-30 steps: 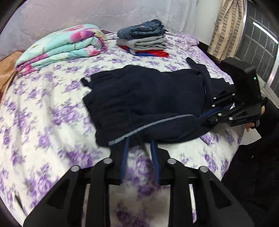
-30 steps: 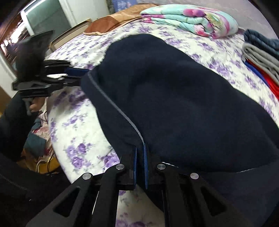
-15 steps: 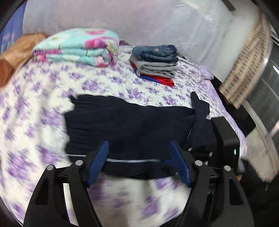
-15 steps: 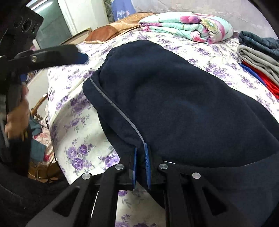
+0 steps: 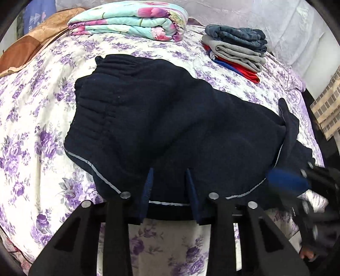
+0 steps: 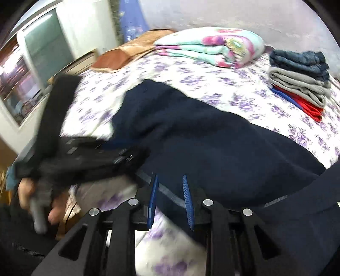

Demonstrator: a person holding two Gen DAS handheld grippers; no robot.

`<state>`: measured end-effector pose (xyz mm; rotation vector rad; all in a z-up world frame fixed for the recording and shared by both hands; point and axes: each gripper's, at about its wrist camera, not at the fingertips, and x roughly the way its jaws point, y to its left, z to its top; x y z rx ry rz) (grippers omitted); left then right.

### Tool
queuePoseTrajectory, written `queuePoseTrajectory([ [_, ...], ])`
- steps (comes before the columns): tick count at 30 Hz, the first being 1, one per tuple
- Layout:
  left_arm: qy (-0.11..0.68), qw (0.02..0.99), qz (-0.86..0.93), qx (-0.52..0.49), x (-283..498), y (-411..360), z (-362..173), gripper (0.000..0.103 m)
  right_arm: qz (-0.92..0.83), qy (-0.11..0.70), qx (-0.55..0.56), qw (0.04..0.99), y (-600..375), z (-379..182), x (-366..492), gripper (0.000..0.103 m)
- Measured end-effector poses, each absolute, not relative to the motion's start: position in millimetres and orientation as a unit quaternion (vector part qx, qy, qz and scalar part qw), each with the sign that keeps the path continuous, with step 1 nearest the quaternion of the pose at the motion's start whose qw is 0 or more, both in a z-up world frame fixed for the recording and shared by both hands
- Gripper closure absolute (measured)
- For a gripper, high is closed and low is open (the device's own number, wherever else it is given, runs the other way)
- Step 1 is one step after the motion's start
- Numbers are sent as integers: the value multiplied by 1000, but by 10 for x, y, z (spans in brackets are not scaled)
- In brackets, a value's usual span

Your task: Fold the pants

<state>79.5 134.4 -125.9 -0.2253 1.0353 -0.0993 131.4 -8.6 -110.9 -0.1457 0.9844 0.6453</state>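
Note:
Dark navy pants [image 5: 170, 118] with a thin grey side stripe lie across the flowered bed, ribbed waistband to the left; they also show in the right wrist view [image 6: 212, 144]. My left gripper [image 5: 169, 176] is open, its blue pads either side of the pants' near striped edge. My right gripper [image 6: 170, 180] is open over the same near edge, with the stripe between its pads. The right gripper shows blurred at the right of the left view [image 5: 297, 182]. The left gripper shows blurred at the left of the right view [image 6: 74, 157].
A folded floral blanket [image 5: 129, 19] lies at the back of the bed. A stack of folded clothes [image 5: 235, 48] sits at the back right. A brown pillow [image 5: 27, 46] is at the back left. The bed's near edge [image 5: 170, 244] is just under the grippers.
The right gripper let go of the pants' edge and opened. The left gripper narrowed from wide open and moved to the near edge, closer to the right gripper.

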Motion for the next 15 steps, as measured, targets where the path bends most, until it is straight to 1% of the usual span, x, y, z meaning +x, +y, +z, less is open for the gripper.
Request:
queuePoseTrajectory([
  [3, 492, 862, -50, -108, 776, 1360, -1258, 75, 284, 488, -60, 823, 18, -1294, 1523, 79],
  [6, 493, 861, -54, -113, 791, 1378, -1271, 76, 273, 531, -46, 801, 91, -1578, 1623, 76],
  [7, 493, 861, -55, -114, 793, 1385, -1282, 77, 268, 533, -41, 802, 98, -1637, 1636, 76],
  [9, 492, 861, -56, -115, 791, 1394, -1288, 77, 267, 537, -33, 800, 107, -1634, 1655, 75],
  [11, 491, 863, -51, -107, 797, 1360, -1282, 77, 272, 547, -20, 792, 95, -1614, 1686, 72],
  [14, 490, 865, -47, -102, 812, 1330, -1278, 76, 286, 581, 25, 762, -41, -1527, 1778, 69],
  [15, 490, 864, -49, -104, 814, 1338, -1280, 76, 290, 592, 48, 750, -153, -1465, 1814, 66],
])
